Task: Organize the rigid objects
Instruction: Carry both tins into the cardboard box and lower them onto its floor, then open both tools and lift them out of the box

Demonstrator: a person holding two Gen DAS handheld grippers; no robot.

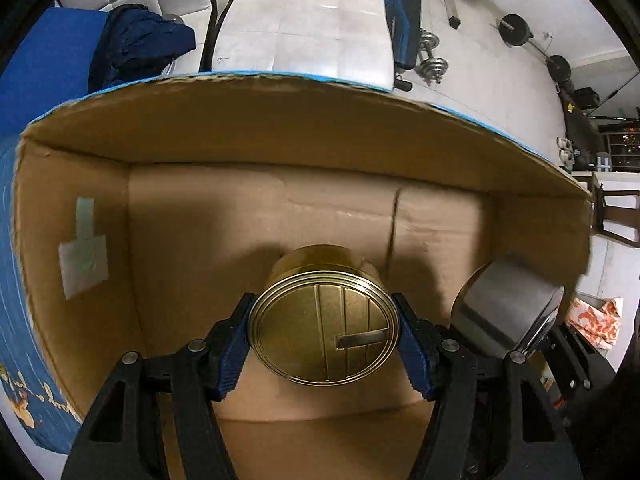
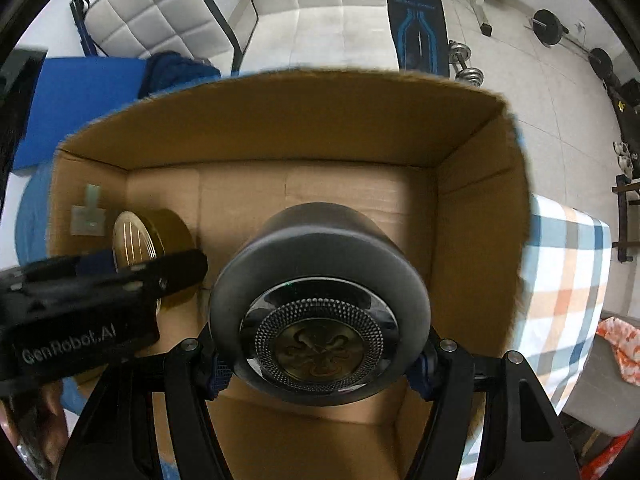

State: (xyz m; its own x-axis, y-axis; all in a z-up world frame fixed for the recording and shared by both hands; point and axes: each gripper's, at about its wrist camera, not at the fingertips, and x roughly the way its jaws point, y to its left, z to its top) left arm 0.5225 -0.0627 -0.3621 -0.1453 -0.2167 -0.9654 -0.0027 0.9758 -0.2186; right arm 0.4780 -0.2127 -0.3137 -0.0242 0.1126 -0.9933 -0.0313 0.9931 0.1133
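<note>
Two loads over open cardboard box (image 1: 280, 136): left gripper (image 1: 324, 344) clamps gold round tin (image 1: 324, 332) at left, right gripper (image 2: 320, 360) grasps grey-black canister (image 2: 320, 276) at right; lower both upright onto bare floor, apart, release only once seated

Gold tin (image 1: 324, 336), grey speaker (image 2: 320, 280), brown box (image 1: 280, 128).

At the top of your frame sits a white quilted sofa (image 2: 304, 12) on a pale tiled floor (image 2: 532, 92). To the upper right you have a blue-black weight bench (image 2: 418, 20), dumbbells (image 2: 466, 65) and barbell plates (image 2: 550, 28); a checked cloth (image 2: 568, 264) lies at right.
</note>
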